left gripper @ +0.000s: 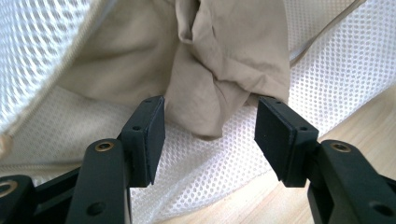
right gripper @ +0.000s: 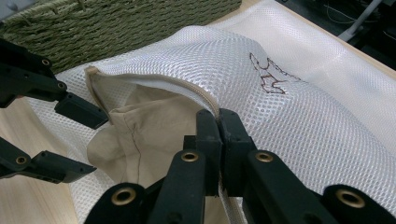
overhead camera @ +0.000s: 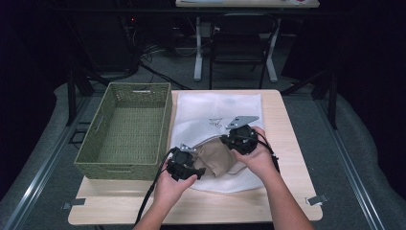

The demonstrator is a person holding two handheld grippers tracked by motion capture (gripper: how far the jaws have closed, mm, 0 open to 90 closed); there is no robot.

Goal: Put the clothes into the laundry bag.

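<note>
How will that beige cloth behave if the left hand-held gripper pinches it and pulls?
The cloth is creased and bunched, so it's probably floppy and will drape. It looks thin, likely light. Part lies inside the mesh bag, so it may drag on the mesh.

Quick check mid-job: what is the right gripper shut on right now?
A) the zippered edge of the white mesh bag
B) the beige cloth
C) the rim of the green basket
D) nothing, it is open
A: in the right gripper view, the right gripper has its jaws closed on the zippered edge of the white mesh bag, above the beige cloth.
</note>
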